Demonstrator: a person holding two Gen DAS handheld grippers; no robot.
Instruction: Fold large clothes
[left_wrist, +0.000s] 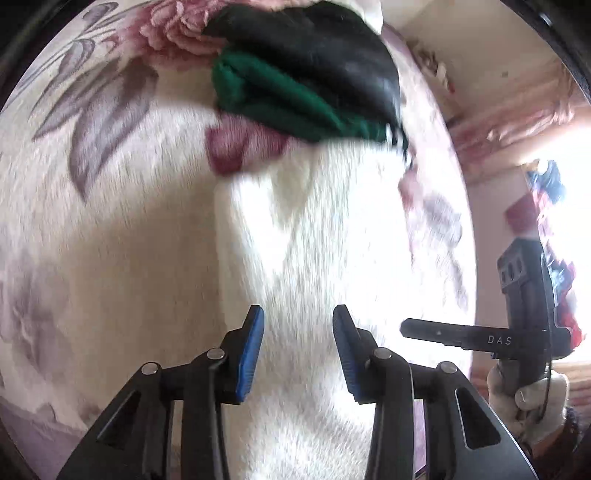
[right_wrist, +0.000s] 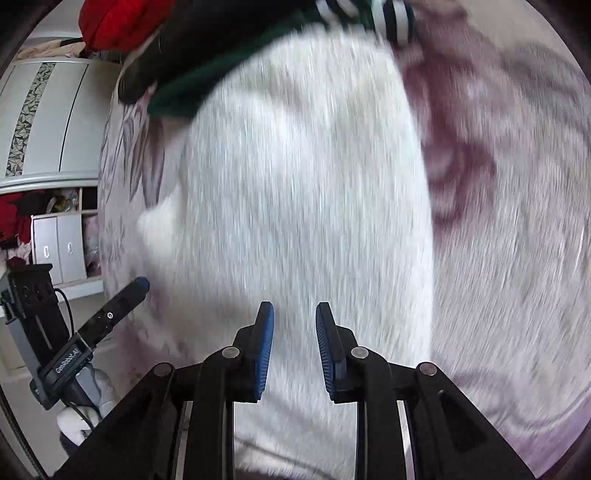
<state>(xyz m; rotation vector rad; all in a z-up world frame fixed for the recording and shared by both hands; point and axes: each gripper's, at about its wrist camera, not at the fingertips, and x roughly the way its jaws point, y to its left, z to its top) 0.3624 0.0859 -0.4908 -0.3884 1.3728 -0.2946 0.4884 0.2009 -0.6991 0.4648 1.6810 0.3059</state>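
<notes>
In the left wrist view, the bed (left_wrist: 92, 229) under its floral blanket (left_wrist: 110, 92) lies bare and wide to the left of the white garment (left_wrist: 314, 229). That garment runs as a long folded strip up the middle, its left edge straight and its far end touching a pile of green cloth (left_wrist: 273, 99) and black cloth (left_wrist: 317, 48). The left gripper (left_wrist: 298, 354) hangs over the strip's near end, its blue pads apart with nothing between them. To the right the blanket drops off at the bed's edge.

In the right wrist view, a cabinet (right_wrist: 48, 122) stands at far left beyond the bed's edge; the open shelf (right_wrist: 55, 201) below its doors holds red cloth and small items too blurred to tell. The right gripper (right_wrist: 294, 350) also stands open and empty above the white garment. Right of the strip the blanket is bare, though smeared by blur.
</notes>
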